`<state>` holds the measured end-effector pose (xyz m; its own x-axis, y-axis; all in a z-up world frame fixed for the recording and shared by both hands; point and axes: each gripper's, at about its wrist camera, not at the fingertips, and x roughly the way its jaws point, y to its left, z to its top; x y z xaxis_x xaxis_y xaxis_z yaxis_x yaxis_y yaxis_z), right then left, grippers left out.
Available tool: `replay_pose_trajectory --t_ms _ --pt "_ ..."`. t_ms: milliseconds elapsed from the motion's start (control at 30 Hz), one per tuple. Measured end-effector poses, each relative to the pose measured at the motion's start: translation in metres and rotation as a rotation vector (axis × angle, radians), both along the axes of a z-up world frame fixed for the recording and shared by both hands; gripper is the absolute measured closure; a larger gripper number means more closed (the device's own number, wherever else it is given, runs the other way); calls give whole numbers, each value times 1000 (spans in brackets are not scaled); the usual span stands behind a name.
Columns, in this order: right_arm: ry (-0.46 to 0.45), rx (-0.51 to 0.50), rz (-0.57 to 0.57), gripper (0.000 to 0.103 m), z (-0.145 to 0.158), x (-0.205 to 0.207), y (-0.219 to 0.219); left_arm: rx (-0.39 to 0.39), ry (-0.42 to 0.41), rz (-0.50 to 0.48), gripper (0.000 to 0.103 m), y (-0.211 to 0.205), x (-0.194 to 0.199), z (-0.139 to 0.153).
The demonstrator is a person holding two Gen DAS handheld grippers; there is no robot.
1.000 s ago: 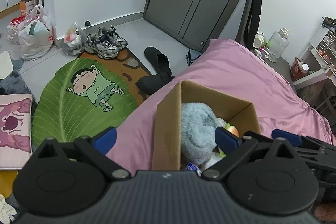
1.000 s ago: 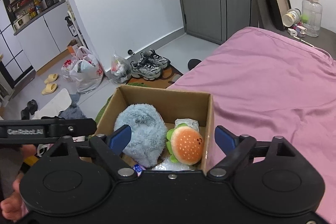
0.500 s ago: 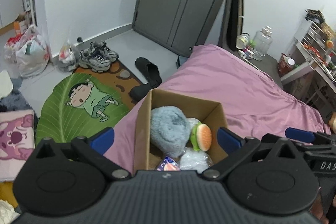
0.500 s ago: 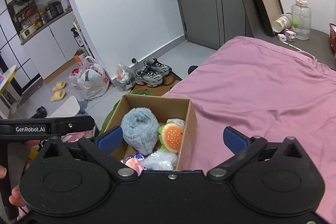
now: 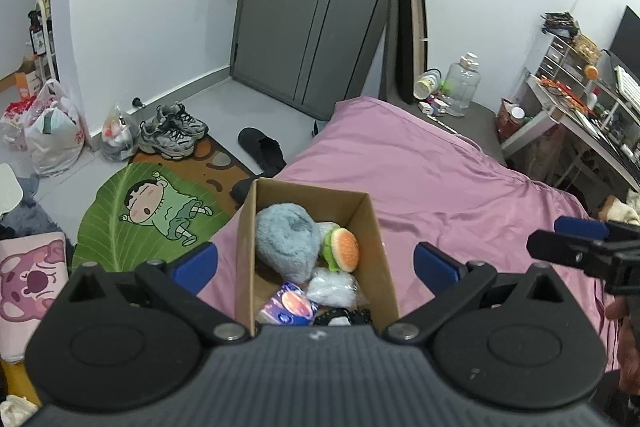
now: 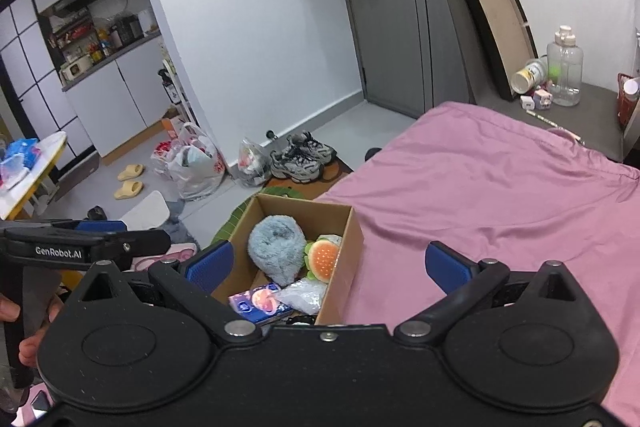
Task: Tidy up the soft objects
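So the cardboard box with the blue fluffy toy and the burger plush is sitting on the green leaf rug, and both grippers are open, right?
Not quite. The cardboard box sits on the pink bed, at its edge, not on the green leaf rug, as the right wrist view shows. The rest holds: blue fluffy toy, burger plush, both grippers open.

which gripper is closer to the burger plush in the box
Hard to call; neither clearly. Both the left gripper and right gripper hover open above the cardboard box, apart from the burger plush.
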<state>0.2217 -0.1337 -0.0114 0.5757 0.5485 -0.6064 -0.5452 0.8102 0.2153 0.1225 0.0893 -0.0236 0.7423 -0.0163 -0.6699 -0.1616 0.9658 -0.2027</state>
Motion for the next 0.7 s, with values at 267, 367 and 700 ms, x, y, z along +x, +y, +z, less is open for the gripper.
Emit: replay_pose_trajectory --t_ms 267,367,700 --pt "-25 24 19 0 15 -30 -17 54 -24 -23 0 -20 -36 18" --pt "-29 35 19 0 19 -39 -23 50 -17 -15 0 -24 -48 20" --pt "-47 61 24 0 30 -62 -44 56 -52 -24 0 -40 -83 31"
